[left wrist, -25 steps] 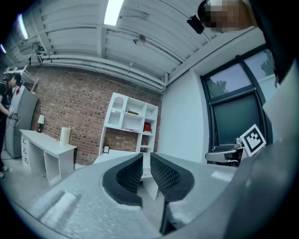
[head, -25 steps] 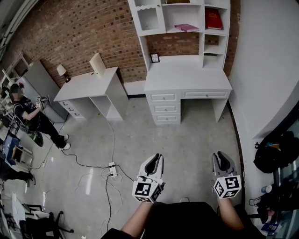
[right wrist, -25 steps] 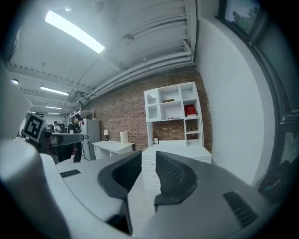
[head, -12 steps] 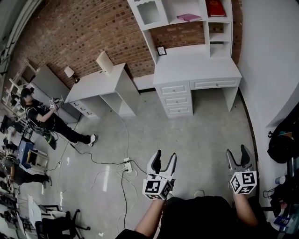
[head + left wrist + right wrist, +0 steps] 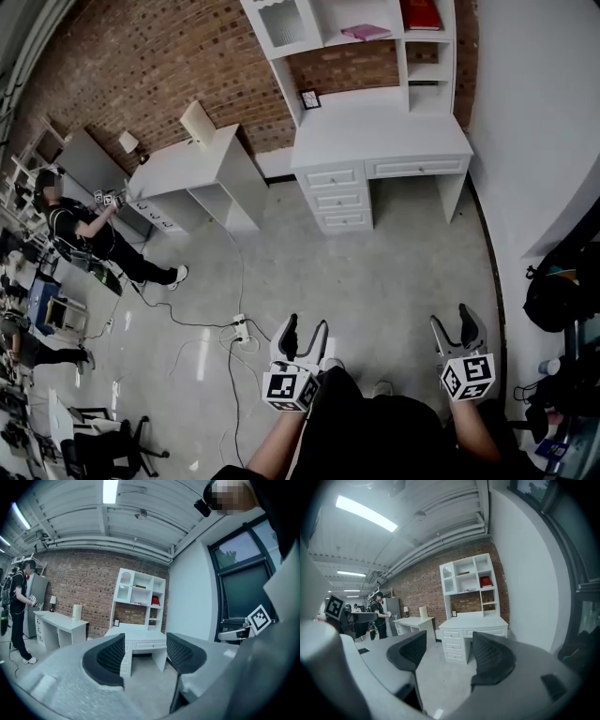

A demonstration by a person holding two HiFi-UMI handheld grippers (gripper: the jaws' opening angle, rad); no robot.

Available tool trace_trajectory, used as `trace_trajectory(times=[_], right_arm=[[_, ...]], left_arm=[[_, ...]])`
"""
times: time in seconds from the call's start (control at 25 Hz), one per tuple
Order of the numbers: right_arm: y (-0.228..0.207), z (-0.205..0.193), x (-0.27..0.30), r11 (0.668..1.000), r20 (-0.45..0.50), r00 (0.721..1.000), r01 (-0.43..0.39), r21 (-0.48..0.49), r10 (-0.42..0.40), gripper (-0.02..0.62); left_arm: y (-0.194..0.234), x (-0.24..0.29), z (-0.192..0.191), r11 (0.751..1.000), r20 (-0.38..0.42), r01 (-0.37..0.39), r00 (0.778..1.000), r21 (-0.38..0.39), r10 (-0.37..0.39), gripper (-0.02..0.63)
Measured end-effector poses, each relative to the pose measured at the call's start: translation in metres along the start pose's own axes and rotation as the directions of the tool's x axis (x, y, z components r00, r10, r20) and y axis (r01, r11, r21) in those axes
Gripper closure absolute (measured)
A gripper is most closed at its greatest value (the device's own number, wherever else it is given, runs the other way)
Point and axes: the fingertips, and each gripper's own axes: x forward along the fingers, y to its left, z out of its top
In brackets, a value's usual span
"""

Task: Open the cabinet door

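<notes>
- Head view first: we're standing well back on the grey floor [image 5: 394, 272]. The cabinet door [image 5: 281, 21] is at the far end of the room. It is the arched, glazed panel over the top left compartment of the white hutch [image 5: 412, 70]. The hutch sits on the white counter [image 5: 380, 141] against the brick wall [image 5: 169, 56], and the door looks shut.
- The left hand-held gripper [image 5: 303, 330] and the right hand-held gripper [image 5: 454, 326] sit low and near our body, well apart from everything and both aimed at the far wall. We read that as a carrying pose, since nothing is within reach yet.
- Left gripper view: the jaws stand wide and have just been opening. Nothing lies between them; only the far counter shows through the gap. The cabinet door [image 5: 123, 581] sits high and a little left of that gap. The hand-held gripper is held level, lower than the door.
- Right gripper view: it's the same story. The jaws have just been opening, they are spread wide and they hold nothing. The cabinet door [image 5: 447, 579] is far off, above the gap, at the hutch's top left.
- Our judgement: the task has barely started. The jaws were probably opened early so that either hand-held gripper is ready for the door's edge on arrival. Any knob is too small to make out from here. The next move calls for crossing the floor and lifting a hand-held gripper to hutch height.
</notes>
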Motion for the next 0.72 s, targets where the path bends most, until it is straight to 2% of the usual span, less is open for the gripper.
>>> trace_trajectory(times=[0.36, 0.52, 0.72], right_arm=[[-0.014, 0.003, 0.024, 1.0, -0.008, 1.0, -0.006, 0.012, 0.006, 0.307], [-0.019, 0.001, 0.05, 1.0, -0.031, 0.999, -0.007, 0.009, 0.007, 0.308], [-0.026, 0.009, 0.098, 0.999, -0.039, 0.998, 0.042, 0.014, -0.041, 0.308]], left_arm=[[0.001, 0.041, -0.004, 1.0, -0.025, 0.023, 0.999, -0.012, -0.023, 0.342], [0.004, 0.08, -0.005, 0.998, -0.029, 0.058, 0.998, -0.022, -0.059, 0.342], [0.028, 0.142, 0.006, 0.994, -0.011, 0.105, 0.994, -0.012, -0.105, 0.342]])
